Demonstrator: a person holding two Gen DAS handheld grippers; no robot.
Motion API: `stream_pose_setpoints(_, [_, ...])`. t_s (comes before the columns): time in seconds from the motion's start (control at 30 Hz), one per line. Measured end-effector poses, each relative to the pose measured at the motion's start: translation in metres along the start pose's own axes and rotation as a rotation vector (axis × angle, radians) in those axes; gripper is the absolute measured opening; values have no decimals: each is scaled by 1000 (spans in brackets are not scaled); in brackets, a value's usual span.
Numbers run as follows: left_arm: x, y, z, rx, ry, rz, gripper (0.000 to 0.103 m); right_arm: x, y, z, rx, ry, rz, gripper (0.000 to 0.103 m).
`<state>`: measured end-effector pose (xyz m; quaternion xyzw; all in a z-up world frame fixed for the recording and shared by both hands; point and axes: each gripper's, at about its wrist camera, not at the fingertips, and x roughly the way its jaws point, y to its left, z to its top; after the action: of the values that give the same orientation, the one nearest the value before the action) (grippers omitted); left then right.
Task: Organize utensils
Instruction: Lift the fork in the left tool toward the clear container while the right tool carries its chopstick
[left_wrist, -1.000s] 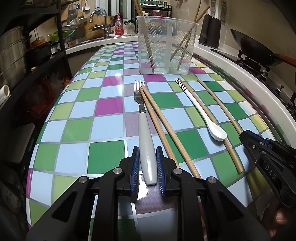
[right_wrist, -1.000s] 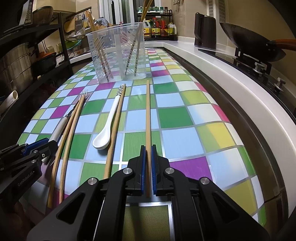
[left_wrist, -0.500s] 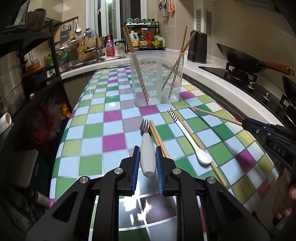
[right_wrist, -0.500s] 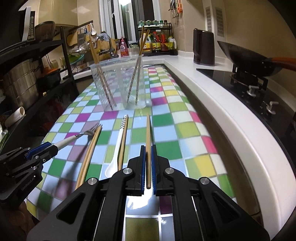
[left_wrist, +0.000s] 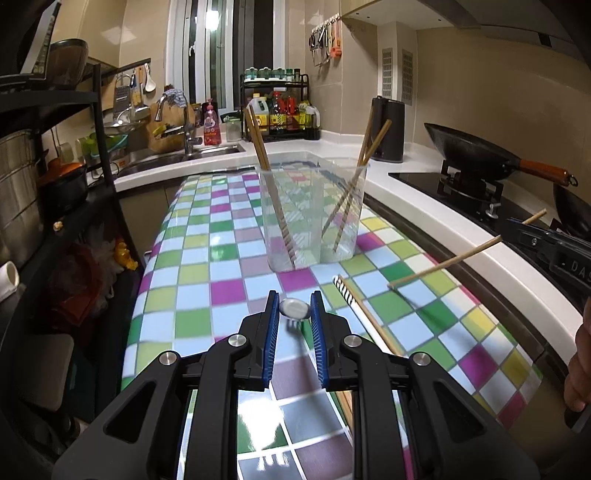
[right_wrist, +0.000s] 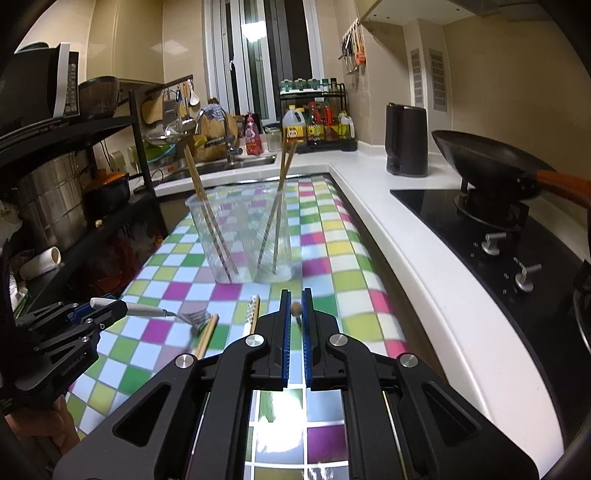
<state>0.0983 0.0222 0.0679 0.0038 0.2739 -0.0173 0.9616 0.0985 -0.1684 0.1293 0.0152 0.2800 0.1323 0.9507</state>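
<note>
White-handled and steel-tined, the fork (right_wrist: 147, 309) sits pinched in my left hand-held gripper (left_wrist: 294, 314), lifted off the counter (left_wrist: 207, 266) with its tines tipped down toward the checkered cover; in my left view only the rounded butt of the handle shows between the blue pads. My right hand-held gripper (right_wrist: 295, 314) is pressed together on a single wooden chopstick (left_wrist: 443, 264), also raised, its free end slanting down over the checks near the striped handle of the white spoon (left_wrist: 347, 295). That spoon lies flat on the counter with another chopstick just beside it, and a pair of chopsticks (right_wrist: 207, 334) lies under the fork's tines. Beyond both tools stands the clear plastic holder (left_wrist: 312, 214), upright, with chopsticks already leaning inside against its left and right walls.
</note>
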Motion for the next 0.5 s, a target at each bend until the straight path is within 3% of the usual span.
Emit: stream_pose_setpoints(0.5, [14,11,63,-24,4,-62,17,2,3,64,-73,40,54,6])
